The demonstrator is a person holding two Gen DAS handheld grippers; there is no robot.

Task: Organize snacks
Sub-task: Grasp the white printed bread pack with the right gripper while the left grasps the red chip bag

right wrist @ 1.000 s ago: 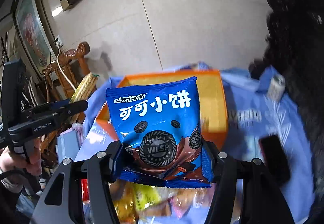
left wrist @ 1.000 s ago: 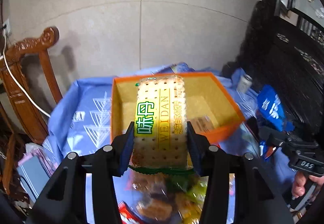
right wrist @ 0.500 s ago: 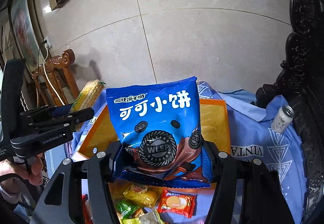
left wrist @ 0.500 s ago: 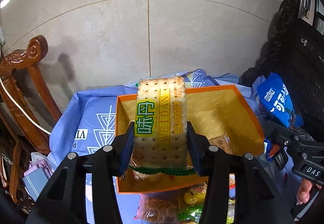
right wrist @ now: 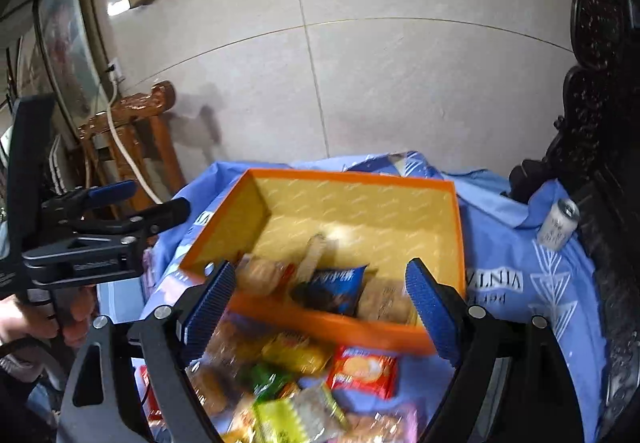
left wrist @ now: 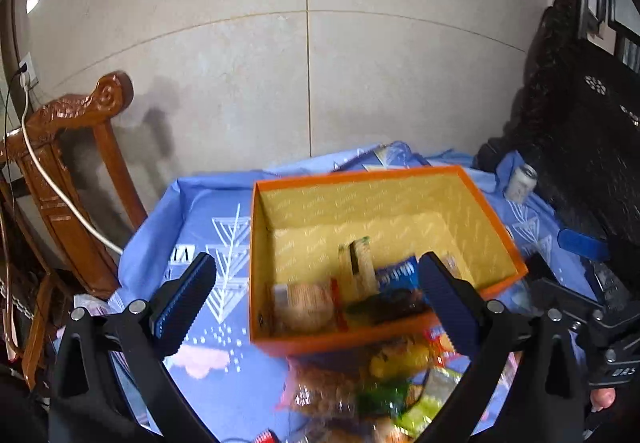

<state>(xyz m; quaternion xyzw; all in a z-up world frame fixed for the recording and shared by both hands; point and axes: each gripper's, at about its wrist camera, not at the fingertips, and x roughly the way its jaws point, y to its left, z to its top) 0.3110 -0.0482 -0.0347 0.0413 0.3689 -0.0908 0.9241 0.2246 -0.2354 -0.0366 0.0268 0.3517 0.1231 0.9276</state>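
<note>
Opening at this moment, the jaws of the left hand-held gripper [left wrist: 316,299] are seen spread wide, with nothing pinched between the ribbed blue pads; the orange box [left wrist: 496,215] lies beyond and partly between them. The right hand-held gripper [right wrist: 320,307] is likewise opening, its jaws spread, nothing pressed by either pad. The box, yellow inside, is set on a counter [left wrist: 200,211] covered by a blue printed cloth. Inside the box, toward its near wall, a cracker pack [left wrist: 354,267] is observed standing on edge and tilted, with a blue cookie bag [right wrist: 338,289] lying just beside it; both are blurred. Round wrapped pastries [left wrist: 308,307] are noted in the same near part of the box, left of the cracker pack. The far half of the box floor is bare. On the cloth just in front of the box, a loose pile of snack packets [right wrist: 288,383] is recorded, among them a red packet [right wrist: 362,369] and green and yellow wrappers; details are blurred. A small can [right wrist: 558,225] stands well apart at the right edge of the cloth, near dark carved furniture. A wooden chair [left wrist: 80,171] is seen left of the counter, against the tiled wall. In the right wrist view, a hand [right wrist: 24,319] is seen gripping the handle of the left gripper.
</note>
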